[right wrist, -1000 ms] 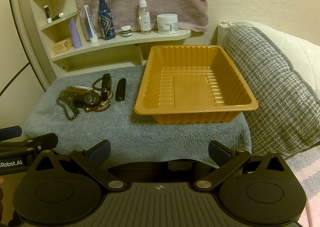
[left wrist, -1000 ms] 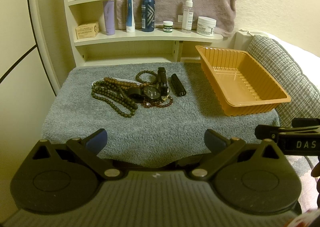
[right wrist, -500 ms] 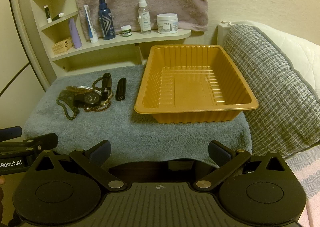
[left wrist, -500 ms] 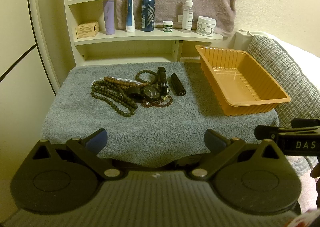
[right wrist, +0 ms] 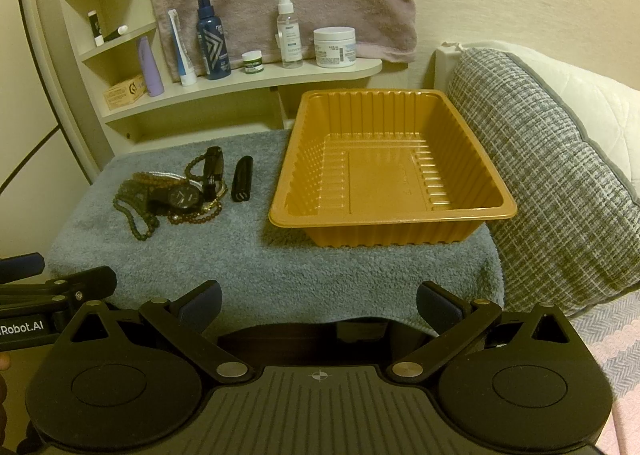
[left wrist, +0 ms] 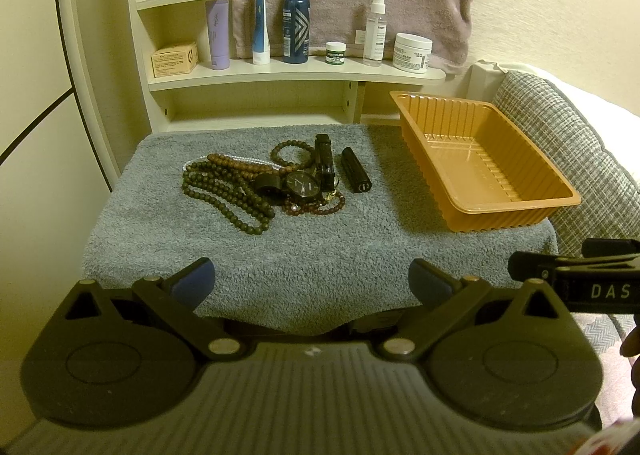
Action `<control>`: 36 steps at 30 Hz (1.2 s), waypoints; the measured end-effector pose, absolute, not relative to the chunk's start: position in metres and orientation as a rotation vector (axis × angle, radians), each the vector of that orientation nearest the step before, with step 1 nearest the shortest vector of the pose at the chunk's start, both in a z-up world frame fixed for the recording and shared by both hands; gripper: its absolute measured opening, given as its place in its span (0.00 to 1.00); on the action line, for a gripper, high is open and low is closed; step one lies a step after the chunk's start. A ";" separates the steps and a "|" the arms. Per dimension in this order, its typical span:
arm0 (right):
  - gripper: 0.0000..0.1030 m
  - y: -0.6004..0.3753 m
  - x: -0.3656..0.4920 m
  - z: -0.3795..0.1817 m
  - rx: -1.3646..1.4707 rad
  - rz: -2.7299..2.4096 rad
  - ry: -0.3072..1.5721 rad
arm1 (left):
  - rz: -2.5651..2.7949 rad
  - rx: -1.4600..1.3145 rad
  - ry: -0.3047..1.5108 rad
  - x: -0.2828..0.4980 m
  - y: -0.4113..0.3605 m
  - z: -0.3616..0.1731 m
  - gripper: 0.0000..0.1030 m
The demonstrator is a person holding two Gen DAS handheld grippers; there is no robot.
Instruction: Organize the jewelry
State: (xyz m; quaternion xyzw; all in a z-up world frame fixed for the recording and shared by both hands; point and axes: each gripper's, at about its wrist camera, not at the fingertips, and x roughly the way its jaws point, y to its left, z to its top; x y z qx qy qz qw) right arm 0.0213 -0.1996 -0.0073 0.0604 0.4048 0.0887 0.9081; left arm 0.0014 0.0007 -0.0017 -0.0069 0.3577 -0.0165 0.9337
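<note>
Jewelry [left wrist: 264, 185] at frame centre, tray [left wrist: 516, 199] right — both unmoved; left gripper [left wrist: 310, 281] and right gripper [right wrist: 320, 301] stay spread, empty.

Left wrist view: white letters "DAS" on right gripper [left wrist: 576, 273] body, at right edge of picture. White jar [left wrist: 412, 53] at right end of shelf [left wrist: 304, 73]: label reads "CREAM", rest too small. Small green jar [left wrist: 335, 53] mid-shelf: white band, print unreadable.

Right wrist view: "Robot.AI" on left gripper [right wrist: 48, 287] body, first letters cut by picture edge. Blue bottle [right wrist: 213, 43]: chevron mark, text illegible. Box [right wrist: 124, 91] at left end of shelf: round logo, print too blurred.
</note>
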 end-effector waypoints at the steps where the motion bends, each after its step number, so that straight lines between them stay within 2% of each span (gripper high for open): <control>1: 1.00 -0.200 0.021 -0.007 0.124 0.183 0.835 | -0.033 -0.014 0.731 0.001 0.001 -0.002 0.99; 26: 1.00 -0.200 0.021 -0.008 0.128 0.181 0.837 | -0.033 -0.019 0.732 0.001 0.000 -0.002 0.99; 36: 1.00 -0.217 0.025 -0.002 0.173 0.163 0.801 | -0.052 -0.101 0.739 0.008 0.008 0.000 0.99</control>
